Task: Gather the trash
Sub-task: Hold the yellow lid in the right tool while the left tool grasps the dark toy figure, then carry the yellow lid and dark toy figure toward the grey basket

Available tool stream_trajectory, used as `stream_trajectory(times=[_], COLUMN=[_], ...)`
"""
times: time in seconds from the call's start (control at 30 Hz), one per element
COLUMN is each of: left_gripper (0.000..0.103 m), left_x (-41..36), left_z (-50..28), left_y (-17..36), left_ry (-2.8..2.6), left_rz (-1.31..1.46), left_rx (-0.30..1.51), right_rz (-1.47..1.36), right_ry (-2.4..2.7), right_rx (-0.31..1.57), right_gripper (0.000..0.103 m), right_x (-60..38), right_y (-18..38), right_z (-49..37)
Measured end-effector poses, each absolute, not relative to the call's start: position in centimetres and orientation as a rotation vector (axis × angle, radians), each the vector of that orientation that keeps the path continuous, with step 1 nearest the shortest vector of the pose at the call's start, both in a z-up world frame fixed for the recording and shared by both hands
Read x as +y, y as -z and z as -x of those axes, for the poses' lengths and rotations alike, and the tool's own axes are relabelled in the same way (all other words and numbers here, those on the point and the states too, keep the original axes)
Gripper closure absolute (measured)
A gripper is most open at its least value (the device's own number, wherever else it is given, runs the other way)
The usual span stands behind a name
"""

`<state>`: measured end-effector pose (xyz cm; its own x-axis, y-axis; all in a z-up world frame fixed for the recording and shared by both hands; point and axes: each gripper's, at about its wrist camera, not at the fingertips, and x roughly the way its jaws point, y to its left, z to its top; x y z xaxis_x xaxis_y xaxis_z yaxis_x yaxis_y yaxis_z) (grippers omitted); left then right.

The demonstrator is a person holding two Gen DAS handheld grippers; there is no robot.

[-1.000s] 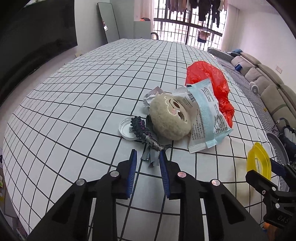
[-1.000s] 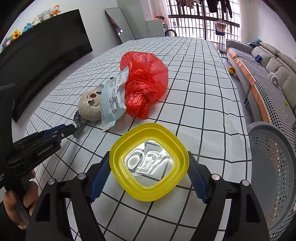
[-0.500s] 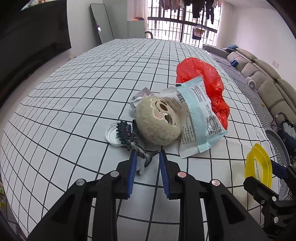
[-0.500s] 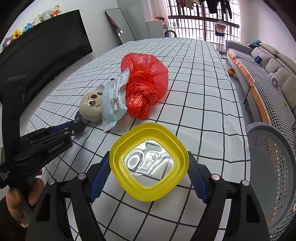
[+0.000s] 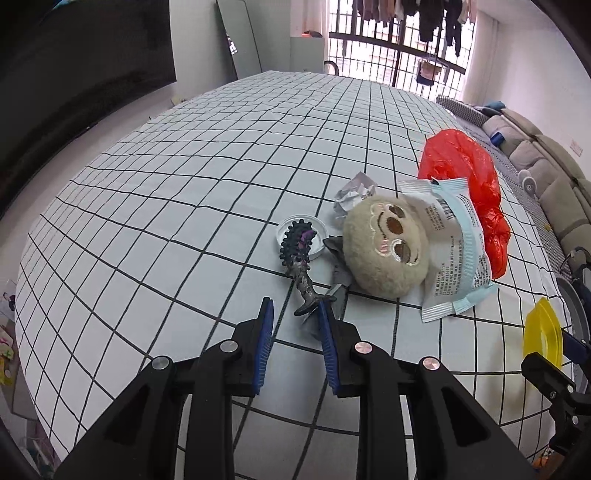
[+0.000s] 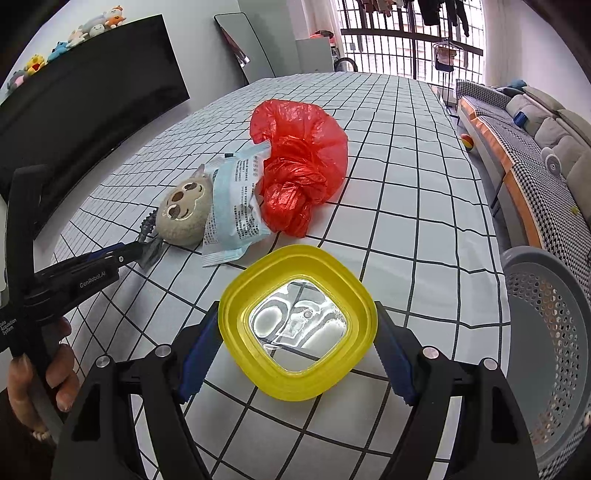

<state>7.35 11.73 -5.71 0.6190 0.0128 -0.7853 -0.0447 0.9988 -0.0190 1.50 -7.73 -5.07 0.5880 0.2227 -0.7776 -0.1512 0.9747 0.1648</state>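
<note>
Right gripper (image 6: 295, 328) clamped on a yellow container (image 6: 297, 325) above the checked tablecloth (image 6: 417, 206). Beyond it, red plastic bag (image 6: 301, 181), pale blue wrapper (image 6: 232, 206) and round plush head (image 6: 183, 214) bunched together. At left, left gripper (image 6: 138, 253) in a hand (image 6: 40, 376), tips beside the plush; grey perforated basket (image 6: 554, 332) at right.

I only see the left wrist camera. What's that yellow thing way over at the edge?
Observer: A squarish yellow container with a clear middle, clamped in the right gripper.
Operator: Where does the trash go?
Observer: Probably the grey basket. It is full of little holes and stands just past the table edge, right of that gripper.
Operator: Anything fun I'm missing?
Observer: Small plush toys sit in a row on top of the black screen.
</note>
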Motion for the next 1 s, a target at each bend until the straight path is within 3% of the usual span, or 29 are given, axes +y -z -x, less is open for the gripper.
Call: stream_trajectory(times=[0.9, 0.93, 0.97, 1.0], left_gripper=[0.07, 0.072, 0.085, 0.084], left_x=[13.2, 13.4, 13.5, 13.6], left_z=[-11.7, -11.8, -11.8, -11.8], left_y=[6.1, 6.0, 6.0, 6.0], left_ry=[-0.029, -0.025, -0.017, -0.016], left_rz=[0.048, 0.049, 0.052, 0.052], left_rx=[0.919, 0.918, 0.916, 0.916], right_rz=[-0.086, -0.086, -0.086, -0.086], right_ry=[-0.219, -0.22, -0.219, -0.22], right_rx=[0.928, 0.928, 0.928, 0.928], right_gripper=[0.028, 0.028, 0.028, 0.028], right_x=[-7.7, -7.7, -7.7, -7.7], right_y=[5.6, 5.6, 5.6, 5.6], right_z=[-1.9, -1.9, -1.9, -1.9])
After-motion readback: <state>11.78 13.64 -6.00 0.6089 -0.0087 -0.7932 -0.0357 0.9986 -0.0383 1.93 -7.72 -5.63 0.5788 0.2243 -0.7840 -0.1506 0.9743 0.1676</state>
